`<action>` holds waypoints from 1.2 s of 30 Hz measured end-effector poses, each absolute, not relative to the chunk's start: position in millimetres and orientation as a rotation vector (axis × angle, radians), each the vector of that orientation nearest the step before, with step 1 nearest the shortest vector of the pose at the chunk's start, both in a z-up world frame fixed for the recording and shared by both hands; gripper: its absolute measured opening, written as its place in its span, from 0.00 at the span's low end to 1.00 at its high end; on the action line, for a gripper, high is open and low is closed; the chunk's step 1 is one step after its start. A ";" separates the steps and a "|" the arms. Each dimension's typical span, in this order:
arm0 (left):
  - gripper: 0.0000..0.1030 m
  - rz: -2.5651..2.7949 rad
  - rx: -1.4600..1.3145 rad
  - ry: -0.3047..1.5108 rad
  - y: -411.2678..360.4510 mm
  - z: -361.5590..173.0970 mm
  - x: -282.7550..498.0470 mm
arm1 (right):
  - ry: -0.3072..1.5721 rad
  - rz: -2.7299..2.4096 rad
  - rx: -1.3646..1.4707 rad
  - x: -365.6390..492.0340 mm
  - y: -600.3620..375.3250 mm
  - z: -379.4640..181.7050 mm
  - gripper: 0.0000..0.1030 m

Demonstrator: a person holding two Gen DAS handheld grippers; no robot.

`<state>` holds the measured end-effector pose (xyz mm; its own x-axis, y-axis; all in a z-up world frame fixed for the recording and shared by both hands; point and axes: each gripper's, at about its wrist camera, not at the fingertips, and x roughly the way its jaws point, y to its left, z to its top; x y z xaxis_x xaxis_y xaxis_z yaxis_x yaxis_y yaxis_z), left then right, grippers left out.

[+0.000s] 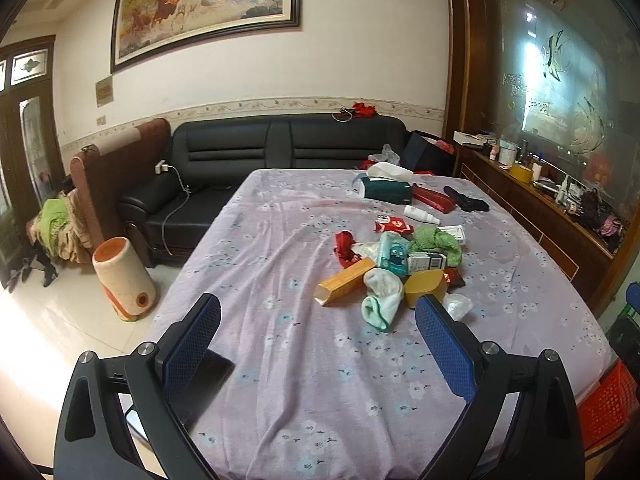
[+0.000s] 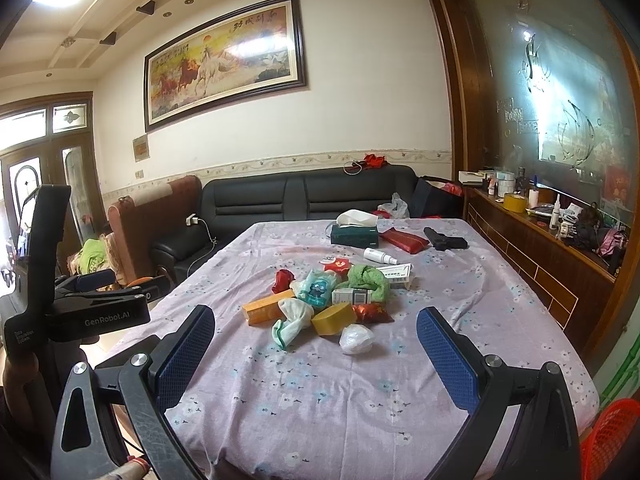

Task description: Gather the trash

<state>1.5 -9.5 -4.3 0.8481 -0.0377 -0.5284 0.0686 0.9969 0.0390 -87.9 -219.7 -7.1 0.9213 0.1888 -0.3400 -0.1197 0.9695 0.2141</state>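
Note:
A heap of trash lies mid-table on the lilac flowered cloth [image 1: 304, 380]: an orange carton [image 1: 344, 286], a pale green sock [image 1: 382, 300], a yellow box [image 1: 426, 288], a red wrapper [image 1: 346, 246], a teal pouch [image 1: 394, 254], a green cloth [image 1: 438, 242] and a crumpled white bag [image 1: 458, 306]. The right wrist view shows the same heap, with the orange carton [image 2: 266, 308], yellow box [image 2: 334, 319] and white bag [image 2: 356, 338]. My left gripper [image 1: 318, 344] is open and empty, short of the heap. My right gripper [image 2: 316, 354] is open and empty, just short of the white bag.
A tissue box [image 1: 386, 190], red pouch [image 1: 434, 198], black toy gun [image 2: 444, 239] and white bottle [image 1: 422, 215] lie farther back. A black sofa [image 1: 280, 148] stands behind the table. A red basket [image 2: 612, 436] sits at the right. The left gripper's body [image 2: 80, 312] shows at the left.

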 end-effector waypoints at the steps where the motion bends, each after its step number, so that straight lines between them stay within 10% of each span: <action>1: 0.94 -0.061 0.062 0.567 -8.5 -5.3 6.4 | 0.368 0.164 0.197 -85.9 -221.2 -6.5 0.99; 27: 0.86 -0.352 0.014 1.030 -61.3 -150.8 209.8 | 0.675 0.216 0.388 94.7 -246.8 -120.1 0.81; 36: 0.49 -0.361 0.051 1.070 -78.7 -174.7 232.8 | 0.833 0.195 0.408 157.3 -250.3 -166.1 0.62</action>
